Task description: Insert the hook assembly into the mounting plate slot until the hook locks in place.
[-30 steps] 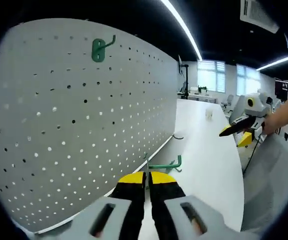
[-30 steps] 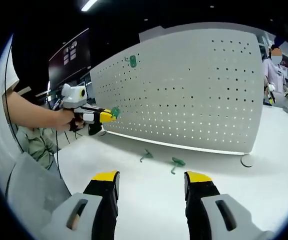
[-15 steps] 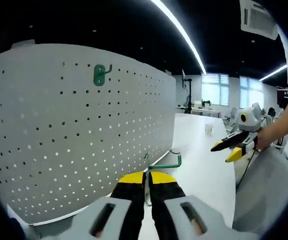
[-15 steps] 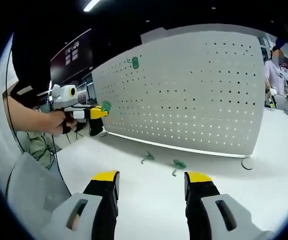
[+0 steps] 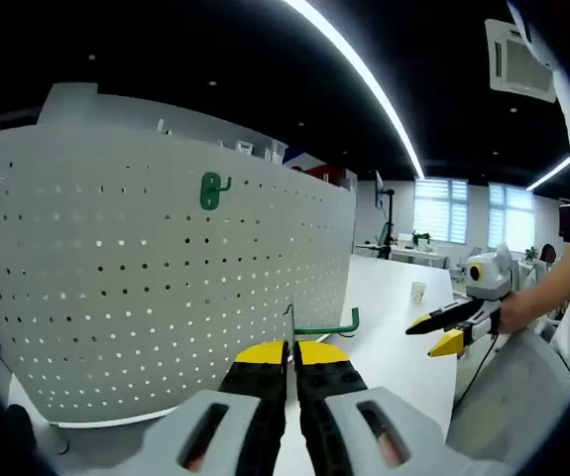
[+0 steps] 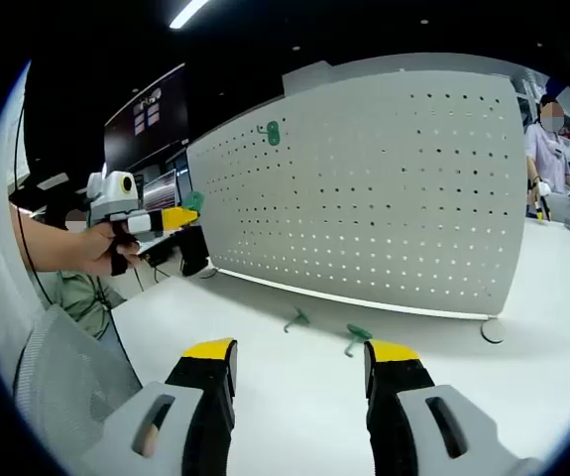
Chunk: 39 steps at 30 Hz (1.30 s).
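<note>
Left gripper view gives us the large white perforated metal pegboard [image 5: 166,288] standing upright on the white desk [image 5: 394,327], ahead and to the left of our jaws. High on that board, well above the jaws, a green hook with a flat backplate [image 5: 211,190] sits seated in the holes. Our left gripper [image 5: 291,355] has its yellow-tipped jaws pressed together on a thin green metal hook assembly [image 5: 322,325], whose rod runs out to the right of the jaws and turns up at the end, just in front of the board's face. To the right of the jaws, well apart, our right gripper [image 5: 431,333] is held in a hand [image 5: 518,309].

From the right gripper view, the right gripper [image 6: 299,357] has its jaws spread wide with nothing between them. Beyond the gap, two loose green hooks [image 6: 296,319] [image 6: 357,337] lie on the desk near the foot of the board.
</note>
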Each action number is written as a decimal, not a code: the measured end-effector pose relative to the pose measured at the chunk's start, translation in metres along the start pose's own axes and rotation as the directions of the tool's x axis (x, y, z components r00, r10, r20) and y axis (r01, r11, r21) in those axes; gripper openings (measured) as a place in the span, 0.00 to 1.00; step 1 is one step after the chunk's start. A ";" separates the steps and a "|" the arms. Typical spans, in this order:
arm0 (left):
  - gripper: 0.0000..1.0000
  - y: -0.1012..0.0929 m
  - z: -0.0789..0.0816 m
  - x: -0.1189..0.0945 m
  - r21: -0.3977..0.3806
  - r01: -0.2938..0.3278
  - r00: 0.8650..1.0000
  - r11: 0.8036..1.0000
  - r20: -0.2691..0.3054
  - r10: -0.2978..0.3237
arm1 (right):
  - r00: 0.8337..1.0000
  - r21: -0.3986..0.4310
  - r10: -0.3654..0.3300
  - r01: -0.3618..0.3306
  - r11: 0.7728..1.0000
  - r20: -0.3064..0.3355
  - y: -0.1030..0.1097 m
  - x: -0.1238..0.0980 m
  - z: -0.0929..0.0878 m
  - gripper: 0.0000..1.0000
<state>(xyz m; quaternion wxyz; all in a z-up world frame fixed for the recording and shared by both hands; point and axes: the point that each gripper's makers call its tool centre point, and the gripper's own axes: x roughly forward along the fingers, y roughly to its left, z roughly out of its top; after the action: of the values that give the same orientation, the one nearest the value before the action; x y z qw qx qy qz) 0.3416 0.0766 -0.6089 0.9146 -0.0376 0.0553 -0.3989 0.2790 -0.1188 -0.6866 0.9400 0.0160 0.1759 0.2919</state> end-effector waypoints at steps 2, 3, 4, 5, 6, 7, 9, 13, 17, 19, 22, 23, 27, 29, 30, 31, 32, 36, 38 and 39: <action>0.02 -0.001 0.002 -0.003 -0.008 -0.011 1.000 1.000 0.013 0.011 | 1.000 -0.001 0.000 0.000 1.000 0.004 0.000 0.000 0.001 0.50; 0.02 -0.002 0.003 -0.006 -0.009 -0.017 1.000 1.000 0.023 0.017 | 1.000 0.000 0.000 0.000 1.000 0.007 0.000 -0.001 0.002 0.50; 0.02 -0.001 0.004 -0.008 -0.008 -0.024 0.999 1.000 0.026 0.024 | 1.000 0.000 -0.001 0.001 1.000 0.008 0.000 -0.001 0.002 0.50; 0.02 -0.001 0.005 -0.011 -0.017 -0.035 0.999 0.999 0.037 0.036 | 1.000 0.000 -0.001 0.001 1.000 0.010 0.000 -0.001 0.003 0.50; 0.02 -0.001 0.006 -0.012 -0.021 -0.037 0.998 0.999 0.042 0.038 | 1.000 0.000 -0.001 0.001 1.000 0.012 0.000 0.000 0.003 0.50; 0.02 -0.002 0.007 -0.014 -0.020 -0.040 0.998 0.999 0.047 0.041 | 1.000 0.000 0.000 0.000 1.000 0.014 0.000 0.000 0.003 0.50; 0.02 -0.002 0.005 -0.015 -0.015 -0.044 0.998 0.999 0.044 0.045 | 1.000 0.002 0.002 -0.002 1.000 0.013 0.000 0.001 0.003 0.50; 0.02 0.000 0.004 -0.019 -0.028 -0.056 0.997 0.998 0.051 0.058 | 1.000 -0.005 0.007 -0.007 1.000 0.012 0.002 0.001 0.003 0.49; 0.02 0.001 0.002 -0.019 -0.033 -0.060 0.997 0.998 0.048 0.061 | 1.000 -0.009 0.009 -0.008 1.000 0.008 0.002 0.001 0.002 0.49; 0.02 0.001 0.001 -0.019 -0.048 -0.060 0.997 0.997 0.042 0.062 | 1.000 -0.008 0.008 -0.008 1.000 0.007 0.002 0.001 0.002 0.49; 0.02 0.003 0.001 -0.019 -0.043 -0.062 0.997 0.997 0.041 0.064 | 1.000 -0.010 0.008 -0.008 1.000 0.005 0.002 0.001 0.003 0.49; 0.02 0.003 0.001 -0.019 -0.045 -0.062 0.997 0.997 0.040 0.064 | 1.000 -0.009 0.010 -0.009 1.000 0.005 0.003 0.001 0.003 0.49; 0.02 0.004 0.002 -0.018 -0.041 -0.066 0.997 0.997 0.044 0.068 | 1.000 -0.011 0.011 -0.011 1.000 0.007 0.003 0.001 0.003 0.49; 0.02 0.004 0.003 -0.017 -0.036 -0.068 0.997 0.997 0.043 0.069 | 1.000 -0.012 0.014 -0.014 1.000 0.017 0.003 0.000 0.005 0.49; 0.02 0.004 0.003 -0.017 -0.038 -0.067 0.997 0.997 0.045 0.068 | 0.999 -0.009 0.021 -0.021 1.000 0.031 0.005 0.000 0.008 0.49; 0.02 0.004 0.003 -0.016 -0.036 -0.068 0.997 0.997 0.043 0.069 | 0.998 -0.004 0.035 -0.035 0.999 0.052 0.007 -0.001 0.012 0.49; 0.02 0.003 0.002 -0.016 -0.034 -0.067 0.997 0.997 0.042 0.069 | 0.991 0.009 0.063 -0.064 0.998 0.116 0.012 -0.002 0.024 0.49; 0.02 0.004 0.003 -0.016 -0.042 -0.067 0.997 0.997 0.045 0.069 | 0.953 -0.025 0.141 -0.140 0.990 0.266 0.030 -0.013 0.054 0.45; 0.02 0.004 0.002 -0.016 -0.043 -0.067 0.997 0.997 0.041 0.068 | 0.942 -0.030 0.162 -0.160 0.987 0.294 0.035 -0.015 0.059 0.45; 0.02 0.004 0.002 -0.016 -0.041 -0.067 0.997 0.997 0.040 0.068 | 0.935 -0.014 0.173 -0.177 0.984 0.309 0.037 -0.016 0.061 0.46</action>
<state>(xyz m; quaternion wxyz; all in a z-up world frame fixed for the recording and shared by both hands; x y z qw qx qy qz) 0.3342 0.0912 -0.6067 0.9275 -0.0621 0.0453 -0.3657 0.2677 -0.0924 -0.6192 0.9261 0.0836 0.0266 0.3670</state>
